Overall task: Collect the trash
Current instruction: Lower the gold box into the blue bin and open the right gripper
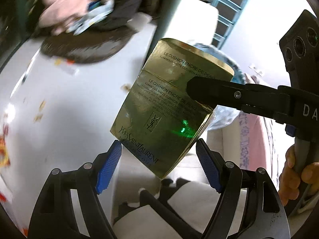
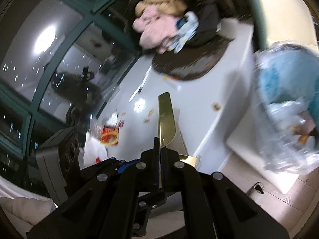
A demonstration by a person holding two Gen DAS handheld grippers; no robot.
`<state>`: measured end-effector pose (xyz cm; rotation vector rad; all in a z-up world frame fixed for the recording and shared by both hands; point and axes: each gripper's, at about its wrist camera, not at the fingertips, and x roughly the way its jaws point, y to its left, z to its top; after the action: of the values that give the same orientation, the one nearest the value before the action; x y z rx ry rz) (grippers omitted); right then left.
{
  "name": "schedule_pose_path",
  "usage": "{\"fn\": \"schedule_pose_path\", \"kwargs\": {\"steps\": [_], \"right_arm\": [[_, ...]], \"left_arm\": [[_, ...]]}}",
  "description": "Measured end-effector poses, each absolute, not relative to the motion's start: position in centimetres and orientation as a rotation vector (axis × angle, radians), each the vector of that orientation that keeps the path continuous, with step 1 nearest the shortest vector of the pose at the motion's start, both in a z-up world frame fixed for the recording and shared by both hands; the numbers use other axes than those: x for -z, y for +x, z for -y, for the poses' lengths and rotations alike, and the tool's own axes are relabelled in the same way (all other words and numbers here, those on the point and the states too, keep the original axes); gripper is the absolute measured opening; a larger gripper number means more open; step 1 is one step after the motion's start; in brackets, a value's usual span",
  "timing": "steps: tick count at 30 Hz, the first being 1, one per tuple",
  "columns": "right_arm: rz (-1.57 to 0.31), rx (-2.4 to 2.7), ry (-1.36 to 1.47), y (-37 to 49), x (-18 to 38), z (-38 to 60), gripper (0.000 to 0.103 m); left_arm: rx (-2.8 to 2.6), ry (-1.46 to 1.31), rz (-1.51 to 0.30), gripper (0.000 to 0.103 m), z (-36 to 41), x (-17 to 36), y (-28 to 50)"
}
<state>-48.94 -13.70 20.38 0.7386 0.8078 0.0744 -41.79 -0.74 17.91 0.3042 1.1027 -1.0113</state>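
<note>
Surface: white table (image 1: 65,103) with small scraps; dark window at 9 o'clock in the right wrist view.
Right gripper (image 2: 160,149): clenched on the edge of the flattened gold box (image 1: 169,103).
Left gripper (image 1: 158,163): released, blue pads (image 1: 110,165) on both sides of the box's lower corner, not pressing.
Box place: in the air above the table.
Trash bag (image 2: 289,107): at 3 o'clock, near.
Risk: the thin edge grip may slip while the card swings, so the box can fall beside the bag.

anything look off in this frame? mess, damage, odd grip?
Gold carton is flattened and hangs tilted, pinched only at one edge by the right tongs. Left tongs stand open around its lower corner. Scraps and a red wrapper litter the white surface.
</note>
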Motion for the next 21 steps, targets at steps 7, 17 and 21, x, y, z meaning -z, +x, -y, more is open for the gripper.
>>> {"fn": "schedule_pose_path", "kwargs": {"steps": [7,17,21], "right_arm": [[-0.734,0.009,0.744,-49.9,-22.1,21.8,0.003],[-0.664,0.148,0.758,-52.2,-22.8,31.3,0.003],[-0.674,0.194,0.773,-53.2,-22.2,33.6,0.003]], "left_arm": [[1.117,0.351,-1.053,0.074,10.0,-19.4,-42.4],[1.261,0.411,-1.01,0.074,21.0,-20.0,-43.9],[1.291,0.456,-1.009,0.074,23.7,-19.2,-44.9]]}}
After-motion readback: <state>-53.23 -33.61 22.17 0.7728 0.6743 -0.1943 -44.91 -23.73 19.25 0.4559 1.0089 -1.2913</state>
